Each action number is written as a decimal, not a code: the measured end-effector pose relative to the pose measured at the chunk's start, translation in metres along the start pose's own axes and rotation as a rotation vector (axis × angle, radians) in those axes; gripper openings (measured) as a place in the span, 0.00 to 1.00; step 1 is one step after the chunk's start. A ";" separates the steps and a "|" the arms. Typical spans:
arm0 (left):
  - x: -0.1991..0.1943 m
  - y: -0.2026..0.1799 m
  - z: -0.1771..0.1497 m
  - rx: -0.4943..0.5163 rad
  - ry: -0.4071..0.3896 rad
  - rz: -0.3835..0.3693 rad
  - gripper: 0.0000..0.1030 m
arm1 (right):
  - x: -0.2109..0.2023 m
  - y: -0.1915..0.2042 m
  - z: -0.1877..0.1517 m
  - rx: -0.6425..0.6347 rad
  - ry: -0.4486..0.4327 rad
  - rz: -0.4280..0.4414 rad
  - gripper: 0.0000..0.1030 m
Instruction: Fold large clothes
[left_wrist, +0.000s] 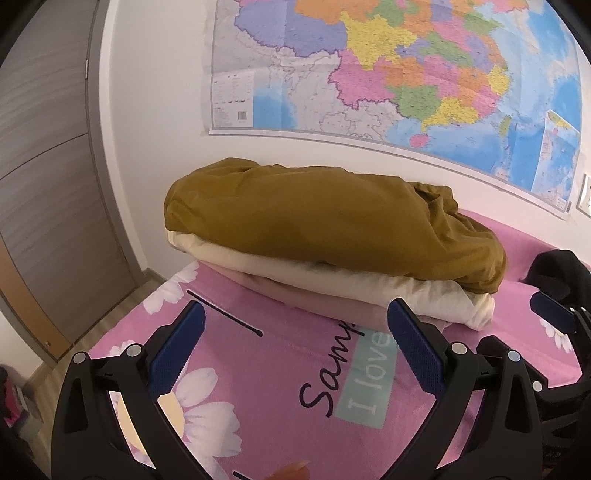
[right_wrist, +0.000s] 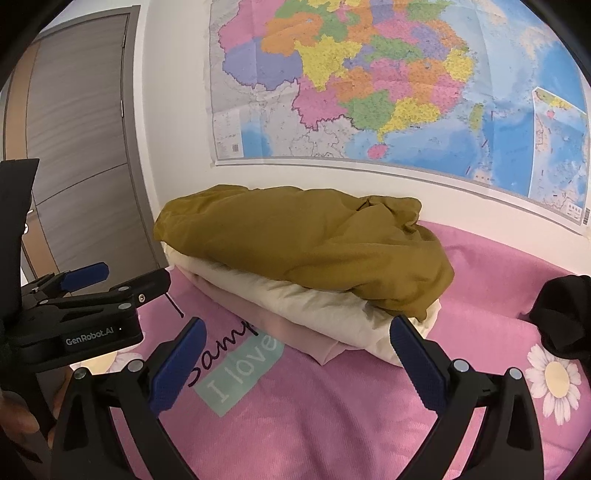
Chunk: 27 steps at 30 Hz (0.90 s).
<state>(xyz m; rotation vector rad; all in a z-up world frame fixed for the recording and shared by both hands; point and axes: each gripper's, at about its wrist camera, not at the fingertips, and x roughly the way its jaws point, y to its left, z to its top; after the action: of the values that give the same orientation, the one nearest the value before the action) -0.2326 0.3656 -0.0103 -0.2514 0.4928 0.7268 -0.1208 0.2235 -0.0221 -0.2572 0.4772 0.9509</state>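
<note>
A stack of folded clothes lies on the pink bed: a mustard garment (left_wrist: 332, 225) (right_wrist: 306, 251) on top, a cream one (left_wrist: 369, 284) (right_wrist: 295, 295) under it, a pale pink one (left_wrist: 325, 306) (right_wrist: 295, 328) at the bottom. A black garment (left_wrist: 557, 269) (right_wrist: 561, 314) lies crumpled at the right. My left gripper (left_wrist: 295, 317) is open and empty, just in front of the stack. My right gripper (right_wrist: 295, 332) is open and empty, also before the stack. The left gripper also shows at the left of the right wrist view (right_wrist: 122, 280).
The bed has a pink floral sheet (left_wrist: 258, 369) (right_wrist: 332, 424) with printed words. A white wall with a large map (left_wrist: 406, 74) (right_wrist: 369, 81) is behind the stack. A grey door (left_wrist: 44, 166) (right_wrist: 85, 147) stands at the left, past the bed's edge.
</note>
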 end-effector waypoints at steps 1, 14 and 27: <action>0.000 0.000 0.000 0.001 -0.001 0.001 0.95 | -0.001 0.000 0.000 0.001 -0.003 -0.003 0.94; 0.000 -0.001 -0.001 0.001 0.008 0.000 0.95 | -0.001 0.000 -0.002 0.013 -0.002 0.004 0.94; -0.001 -0.002 -0.002 -0.003 0.011 0.004 0.95 | -0.001 0.003 -0.003 0.016 0.004 0.001 0.94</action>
<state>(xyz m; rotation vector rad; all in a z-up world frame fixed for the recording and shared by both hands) -0.2327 0.3632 -0.0114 -0.2568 0.5029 0.7307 -0.1244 0.2233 -0.0237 -0.2445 0.4883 0.9472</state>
